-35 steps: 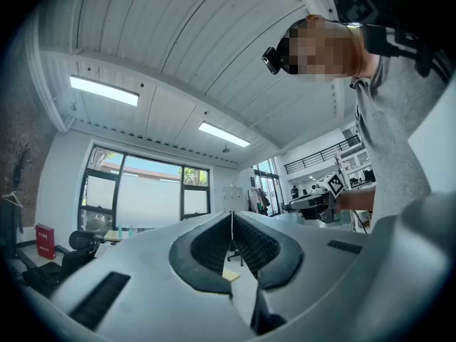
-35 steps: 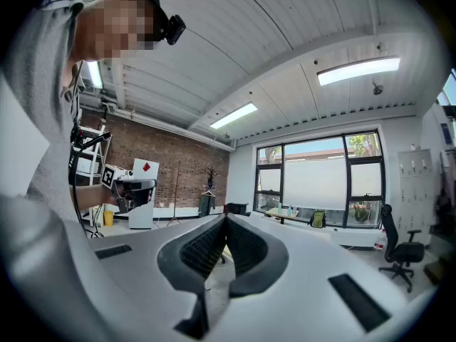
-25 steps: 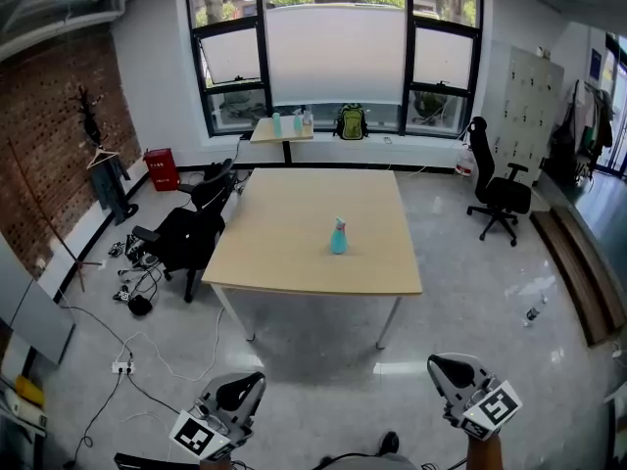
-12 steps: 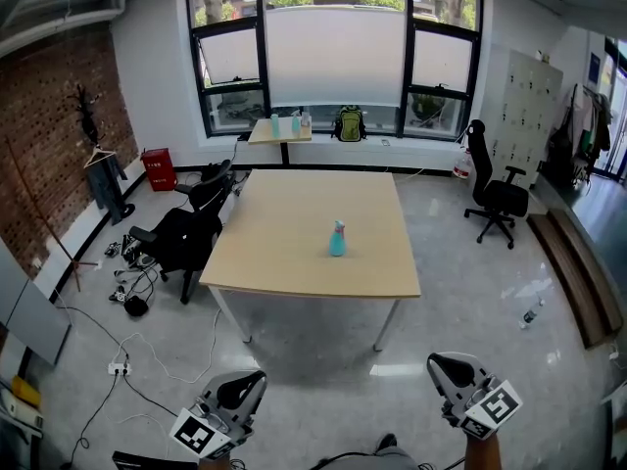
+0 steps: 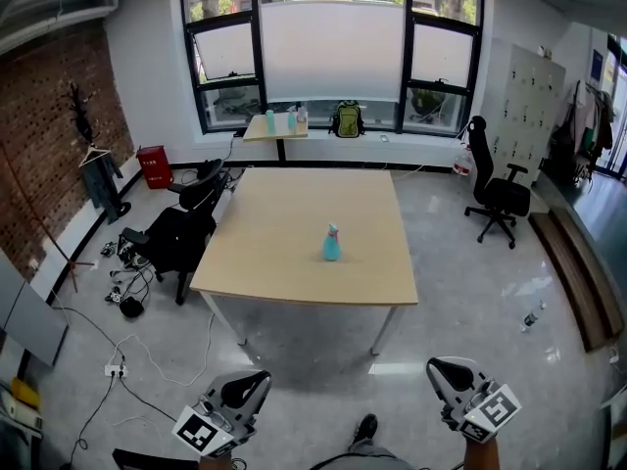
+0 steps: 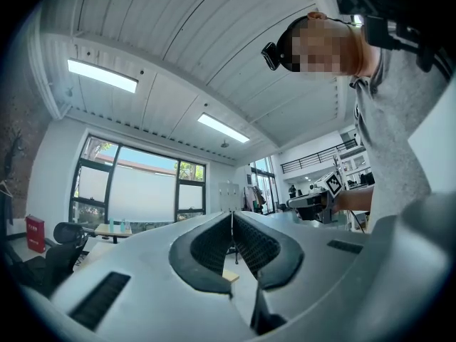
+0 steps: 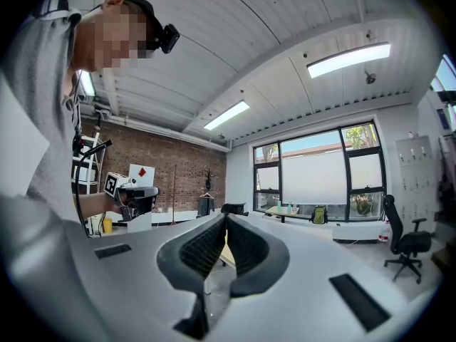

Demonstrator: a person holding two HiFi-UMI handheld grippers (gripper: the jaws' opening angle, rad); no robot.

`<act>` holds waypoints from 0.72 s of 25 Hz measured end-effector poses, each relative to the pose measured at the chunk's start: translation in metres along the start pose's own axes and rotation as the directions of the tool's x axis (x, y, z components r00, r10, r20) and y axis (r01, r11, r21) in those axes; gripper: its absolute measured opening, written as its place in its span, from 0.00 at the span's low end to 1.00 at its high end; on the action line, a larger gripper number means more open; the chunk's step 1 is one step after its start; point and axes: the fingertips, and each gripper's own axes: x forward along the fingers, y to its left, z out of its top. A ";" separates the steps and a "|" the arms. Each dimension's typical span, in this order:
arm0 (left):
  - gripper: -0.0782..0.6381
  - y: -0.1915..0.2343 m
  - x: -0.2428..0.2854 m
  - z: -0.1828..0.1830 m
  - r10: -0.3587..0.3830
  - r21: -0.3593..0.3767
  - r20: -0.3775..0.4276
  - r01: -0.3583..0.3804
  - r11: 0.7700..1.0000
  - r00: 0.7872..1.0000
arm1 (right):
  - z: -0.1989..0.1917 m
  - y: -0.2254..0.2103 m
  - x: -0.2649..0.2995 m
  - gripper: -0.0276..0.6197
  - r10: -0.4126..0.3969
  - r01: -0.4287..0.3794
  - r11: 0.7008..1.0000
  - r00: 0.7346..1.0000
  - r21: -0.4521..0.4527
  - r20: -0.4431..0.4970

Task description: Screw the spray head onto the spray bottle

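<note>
At twelve o'clock from the person, well beyond both grippers, the small teal plastic spray bottle (image 5: 331, 244) stands upright on the square pale-wood table (image 5: 284, 262), a little toward its near edge. A paler spray head seems to sit on top of it, but it is too small to tell whether the head is threaded on or only resting there.

The left gripper (image 5: 257, 382) hangs at seven o'clock in the head view and the right gripper (image 5: 436, 368) at five o'clock, both over bare floor and well apart from the table. In the left gripper view the ribbed black pads of the left gripper (image 6: 231, 223) meet with nothing between them; in the right gripper view the right gripper (image 7: 226, 226) is likewise pressed together and empty.

This looks like the approach, with no screwing begun. The next move, as I judge it, calls for closing the gap to the table, spreading both pairs of jaws, then steadying the bottle body with one gripper while the other takes the head.

Against the earlier head views, the table and bottle sit slightly lower and further toward nine o'clock, and a dark shoe (image 5: 364, 427) has come into sight at six o'clock, so the person appears to be stepping forward. The bottle has not shifted on the table, and the grippers keep their places in the view.
</note>
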 end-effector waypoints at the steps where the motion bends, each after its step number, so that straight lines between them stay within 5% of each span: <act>1: 0.12 0.005 0.010 -0.002 0.006 0.000 -0.005 -0.006 1.000 1.000 | -0.001 -0.011 0.006 0.05 0.007 -0.007 1.000 1.000 0.005 0.000; 15: 0.12 0.061 0.187 -0.028 0.062 0.048 -0.019 -0.061 0.997 0.998 | 0.004 -0.174 0.095 0.05 0.169 -0.170 0.985 0.984 0.018 0.060; 18: 0.12 0.078 0.217 -0.045 0.092 -0.001 -0.002 -0.092 0.996 0.996 | -0.002 -0.201 0.110 0.05 0.196 -0.198 0.980 0.979 0.032 0.057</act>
